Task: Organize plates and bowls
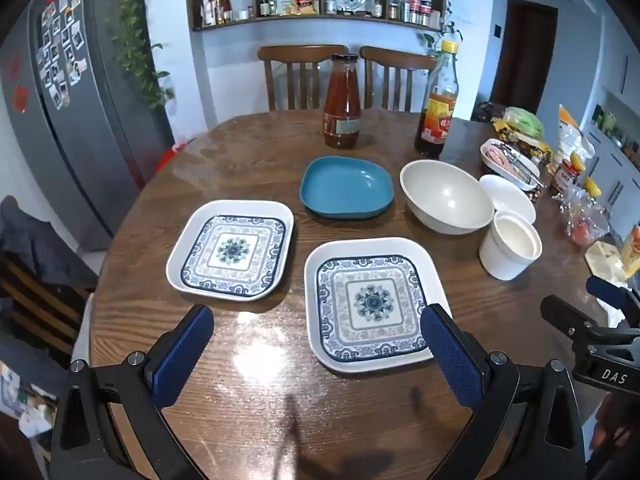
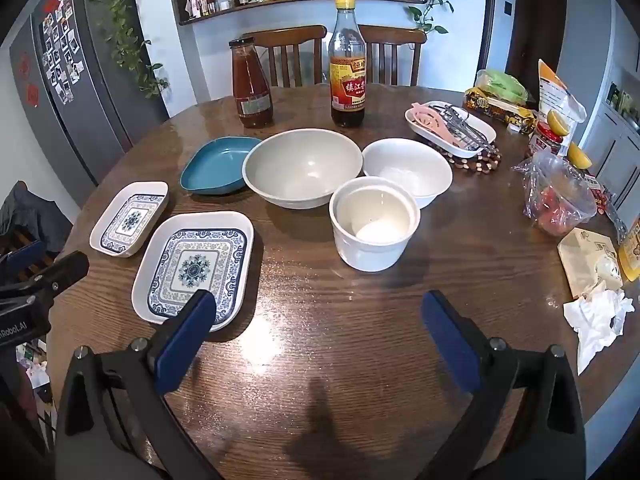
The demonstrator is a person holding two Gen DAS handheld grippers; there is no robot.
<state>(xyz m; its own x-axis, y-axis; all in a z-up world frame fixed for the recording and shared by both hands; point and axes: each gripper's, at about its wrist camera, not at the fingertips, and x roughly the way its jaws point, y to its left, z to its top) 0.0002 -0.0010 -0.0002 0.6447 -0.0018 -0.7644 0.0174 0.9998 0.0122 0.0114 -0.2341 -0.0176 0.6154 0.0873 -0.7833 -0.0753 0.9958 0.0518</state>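
Both grippers hover low over the near edge of the round wooden worktop [image 1: 260, 152], the left gripper [image 1: 316, 344] and the right gripper [image 2: 316, 328] each with jaws spread wide and holding nothing. Two patterned square plates [image 1: 231, 250] [image 1: 370, 304] lie apart at the near left, with a blue plate [image 1: 346, 186] just beyond them. To the right, a large cream bowl [image 2: 301, 166], a white bowl [image 2: 408, 170] and a white cup [image 2: 374, 222] cluster close together, in front of a sauce bottle [image 2: 252, 84] and a vinegar bottle [image 2: 348, 64].

On the table stood two patterned plates [image 1: 232, 250] [image 1: 370, 304], one blue plate [image 1: 346, 186], three white bowls [image 2: 302, 166] [image 2: 408, 168] [image 2: 374, 224], and two bottles [image 2: 252, 84] [image 2: 348, 64].
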